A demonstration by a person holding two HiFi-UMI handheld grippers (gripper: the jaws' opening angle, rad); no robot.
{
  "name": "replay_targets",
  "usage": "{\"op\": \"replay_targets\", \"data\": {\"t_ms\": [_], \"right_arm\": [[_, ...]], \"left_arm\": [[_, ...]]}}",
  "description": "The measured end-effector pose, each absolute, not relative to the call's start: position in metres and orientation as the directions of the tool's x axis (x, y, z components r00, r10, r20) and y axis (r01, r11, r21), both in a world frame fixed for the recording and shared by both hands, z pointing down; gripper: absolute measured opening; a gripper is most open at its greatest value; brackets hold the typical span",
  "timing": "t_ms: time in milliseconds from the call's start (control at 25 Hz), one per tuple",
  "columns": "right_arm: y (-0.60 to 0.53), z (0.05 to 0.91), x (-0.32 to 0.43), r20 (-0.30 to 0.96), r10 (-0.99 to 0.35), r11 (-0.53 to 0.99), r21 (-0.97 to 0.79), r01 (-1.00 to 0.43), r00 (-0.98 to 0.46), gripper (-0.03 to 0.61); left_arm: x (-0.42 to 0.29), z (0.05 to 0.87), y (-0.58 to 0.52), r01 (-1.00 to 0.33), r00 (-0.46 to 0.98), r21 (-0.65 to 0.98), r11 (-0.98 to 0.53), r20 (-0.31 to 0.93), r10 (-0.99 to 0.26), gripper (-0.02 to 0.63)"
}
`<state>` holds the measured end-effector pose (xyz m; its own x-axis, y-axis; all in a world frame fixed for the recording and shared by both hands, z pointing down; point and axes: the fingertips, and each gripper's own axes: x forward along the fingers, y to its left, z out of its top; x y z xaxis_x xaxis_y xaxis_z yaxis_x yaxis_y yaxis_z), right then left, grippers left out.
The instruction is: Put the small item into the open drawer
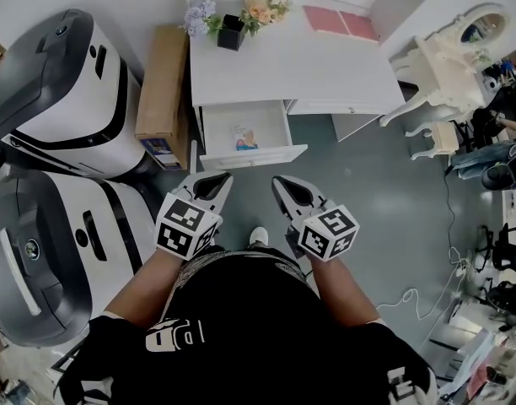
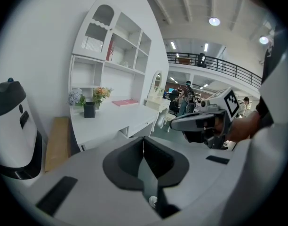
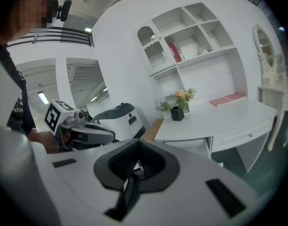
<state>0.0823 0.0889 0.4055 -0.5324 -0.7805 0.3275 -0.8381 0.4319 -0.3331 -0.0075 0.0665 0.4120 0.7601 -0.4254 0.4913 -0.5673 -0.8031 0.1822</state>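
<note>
The white desk [image 1: 292, 66] has its left drawer [image 1: 254, 156] pulled open. Inside lies a small flat item [image 1: 246, 138] with a colourful print. Both grippers hover over the floor just in front of the drawer, held close to the person's body. My left gripper [image 1: 209, 184] is shut and empty; in its own view the jaws [image 2: 144, 149] meet in a line. My right gripper [image 1: 290, 192] is shut too, with nothing held [image 3: 137, 166]. Each gripper shows in the other's view: the right gripper [image 2: 177, 122], the left gripper [image 3: 111, 135]. The drawer [image 3: 191, 145] also appears in the right gripper view.
A black vase of flowers [image 1: 231, 32] and pink books [image 1: 338, 21] sit on the desk. A cardboard box [image 1: 161, 83] leans at the desk's left. Two large white-and-grey machines [image 1: 56, 91] [image 1: 47, 251] stand on the left. An ornate vanity table [image 1: 452, 57] is at right.
</note>
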Motion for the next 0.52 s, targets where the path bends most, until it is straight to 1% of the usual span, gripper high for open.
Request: {"op": "replay_targets", "data": {"t_ms": [520], "right_arm": [[0.0893,0.4083,0.0883,0.33,-0.783,0.425,-0.334,-0.841,-0.527,0.006]], "left_arm": [[-0.0016,0.4125,0.0649,-0.565,0.761,0.178,-0.805,0.488,-0.426,0.015]]}}
